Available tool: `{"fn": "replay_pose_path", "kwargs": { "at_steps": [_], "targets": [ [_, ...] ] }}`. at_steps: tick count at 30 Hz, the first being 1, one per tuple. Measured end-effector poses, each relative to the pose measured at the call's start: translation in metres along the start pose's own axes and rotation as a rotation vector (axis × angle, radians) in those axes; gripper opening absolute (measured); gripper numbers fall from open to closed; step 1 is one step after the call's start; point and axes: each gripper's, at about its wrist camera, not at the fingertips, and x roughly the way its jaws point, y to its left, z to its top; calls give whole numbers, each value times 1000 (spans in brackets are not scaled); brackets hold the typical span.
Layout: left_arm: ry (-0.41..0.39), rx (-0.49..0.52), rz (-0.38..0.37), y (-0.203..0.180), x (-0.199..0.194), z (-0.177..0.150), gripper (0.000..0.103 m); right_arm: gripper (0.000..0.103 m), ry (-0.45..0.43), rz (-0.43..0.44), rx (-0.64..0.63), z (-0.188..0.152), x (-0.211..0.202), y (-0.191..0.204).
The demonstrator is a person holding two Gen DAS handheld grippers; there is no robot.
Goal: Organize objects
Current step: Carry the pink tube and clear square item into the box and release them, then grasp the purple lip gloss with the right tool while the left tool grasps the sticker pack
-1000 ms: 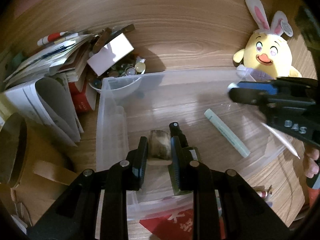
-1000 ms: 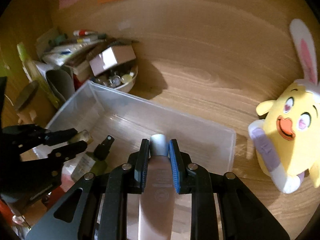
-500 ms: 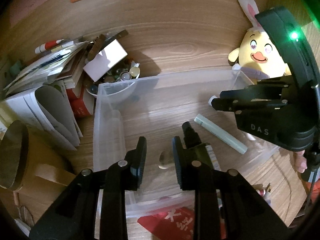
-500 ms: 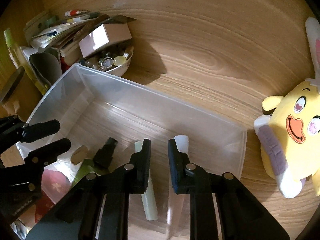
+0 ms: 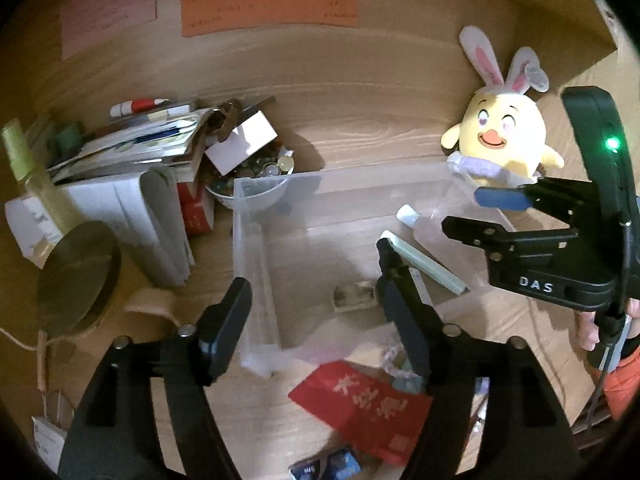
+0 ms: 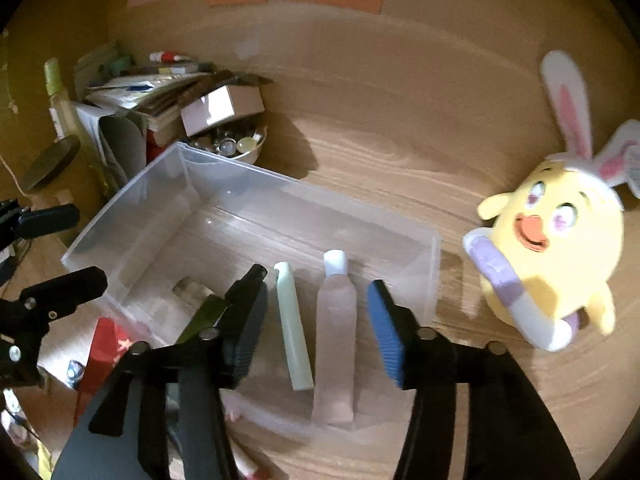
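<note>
A clear plastic bin (image 5: 256, 240) (image 6: 120, 216) sits on the wooden table. In it lie a pale green tube (image 6: 292, 328) (image 5: 424, 264), a pink tube with a white cap (image 6: 336, 320) (image 5: 408, 216), a small glass jar (image 5: 356, 298) (image 6: 188, 286) and a dark green bottle (image 6: 204, 316). My left gripper (image 5: 316, 296) is open and empty above the bin's near left corner. My right gripper (image 6: 320, 292) is open and empty above the two tubes. It also shows at the right of the left wrist view (image 5: 472, 212).
A yellow bunny-eared plush (image 5: 500, 140) (image 6: 552, 240) stands right of the bin. A bowl of marbles (image 5: 256, 184) (image 6: 232, 146), a small box and stacked papers (image 5: 132, 152) lie at the left. A red envelope (image 5: 360, 400) lies before the bin. A round brass disc (image 5: 76, 272) stands at the far left.
My right gripper opened and let go of the pink tube, which now lies in the bin beside the green tube. My left gripper opened wide and pulled back from the jar.
</note>
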Motion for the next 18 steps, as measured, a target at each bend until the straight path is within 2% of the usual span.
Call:
{"fn": "replay_pose_path", "kwargs": {
  "at_steps": [2,3,5,8,12,18],
  "targets": [
    [-10,10,3,-1,-8,-5,81,61,-26,-20,-8,-5,-11,3],
    [-15,16,5,-1,-12,-7,82,67,-41,-23,-9,-8,-17,5],
    [-22,27,10,-2,-20,-12,88,71,-64,-17,-3,-13,-28,5],
    [-30,21,1,0,-31,-19,91,80,-84,-20,13,-20,-42,5],
    [-29,-1,-7,8,-45,-30,91,81,-112,-29,19,-33,-59,9],
    [-29,-36,35,26,-65,-56,92,81,-133,28,45,-53,-78,14]
  ]
}}
